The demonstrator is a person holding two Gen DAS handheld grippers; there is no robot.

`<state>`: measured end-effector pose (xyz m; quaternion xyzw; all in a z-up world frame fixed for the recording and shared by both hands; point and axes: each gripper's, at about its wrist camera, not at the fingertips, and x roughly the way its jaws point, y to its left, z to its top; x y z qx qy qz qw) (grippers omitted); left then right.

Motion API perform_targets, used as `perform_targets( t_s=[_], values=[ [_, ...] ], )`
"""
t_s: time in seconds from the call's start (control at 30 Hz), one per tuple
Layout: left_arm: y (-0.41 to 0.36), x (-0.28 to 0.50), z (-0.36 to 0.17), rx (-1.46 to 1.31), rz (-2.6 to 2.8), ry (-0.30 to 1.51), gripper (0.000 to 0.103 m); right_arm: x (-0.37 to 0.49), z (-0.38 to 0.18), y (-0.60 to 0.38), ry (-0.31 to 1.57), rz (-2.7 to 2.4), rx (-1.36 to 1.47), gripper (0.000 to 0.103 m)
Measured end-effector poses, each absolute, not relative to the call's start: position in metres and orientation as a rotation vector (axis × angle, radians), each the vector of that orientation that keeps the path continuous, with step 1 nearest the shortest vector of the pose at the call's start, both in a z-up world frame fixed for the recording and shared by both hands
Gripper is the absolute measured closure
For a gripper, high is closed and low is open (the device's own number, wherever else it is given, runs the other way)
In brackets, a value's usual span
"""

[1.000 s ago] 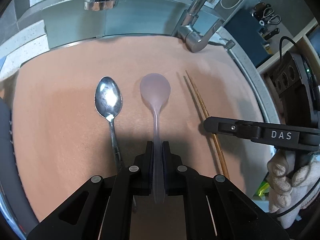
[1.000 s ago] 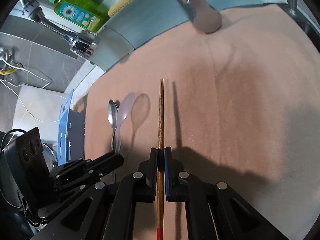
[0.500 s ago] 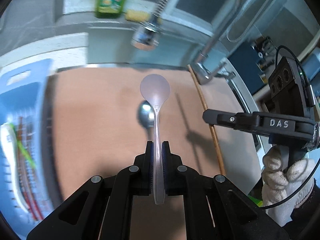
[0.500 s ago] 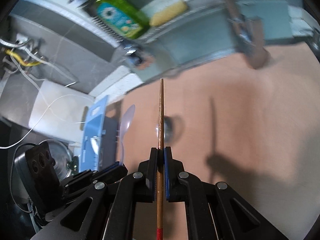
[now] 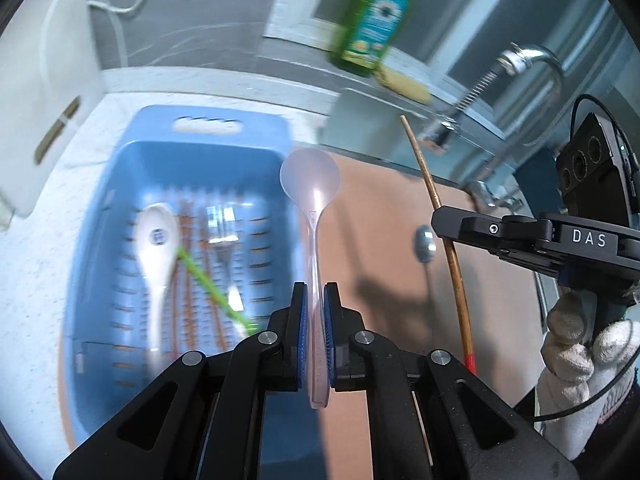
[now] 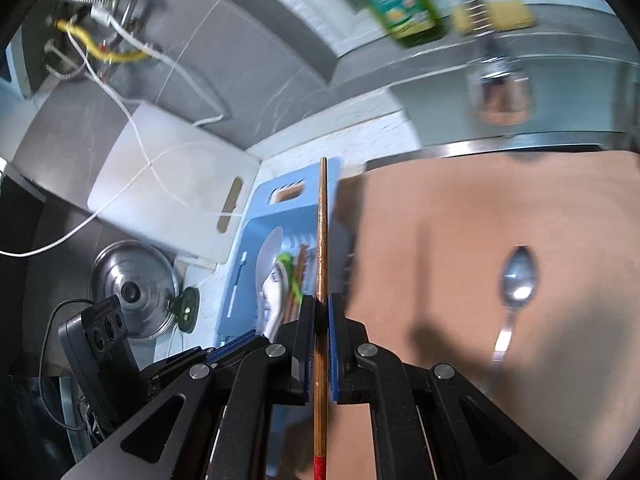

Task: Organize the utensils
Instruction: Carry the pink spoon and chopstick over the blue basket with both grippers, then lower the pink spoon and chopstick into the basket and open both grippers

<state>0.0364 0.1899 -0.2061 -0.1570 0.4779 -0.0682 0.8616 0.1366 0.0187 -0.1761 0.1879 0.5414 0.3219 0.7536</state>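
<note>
2 utensils are mid-carry. The left hand-held gripper (image 5: 315, 322) is clamped on a translucent plastic spoon (image 5: 311, 184), at the rim of the pale blue slotted plastic basket (image 5: 120, 168); the right hand-held gripper (image 6: 318, 344) is clamped on a thin wooden chopstick with a red end (image 6: 321, 240). Best lower each over the basket before releasing, laid alongside the utensils there. A second ago both hung over the tan mat (image 6: 460, 208), the basket out of sight. A steel spoon (image 6: 516, 276) lies on the mat.
</note>
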Motion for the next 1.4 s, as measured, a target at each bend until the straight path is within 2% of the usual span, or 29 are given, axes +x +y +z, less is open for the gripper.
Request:
perform_targets(
  t_s=[0.43, 0.83, 1.4],
  values=[
    [0.235, 0.032, -0.239, -0.331, -0.06, 1.073, 0.096, 0.143, -0.207, 0.12, 1.254, 0.688, 0.301, 0.097],
    [0.241, 0.033, -0.26, -0.324, -0.015, 1.121, 0.096, 0.149, -0.236, 0.154, 1.326, 0.627, 0.211, 0.097],
    [0.237, 0.052, -0.277, -0.295, -0.009, 1.187, 0.096, 0.161, -0.249, 0.183, 1.342, 0.549, 0.046, 0.097]
  ],
)
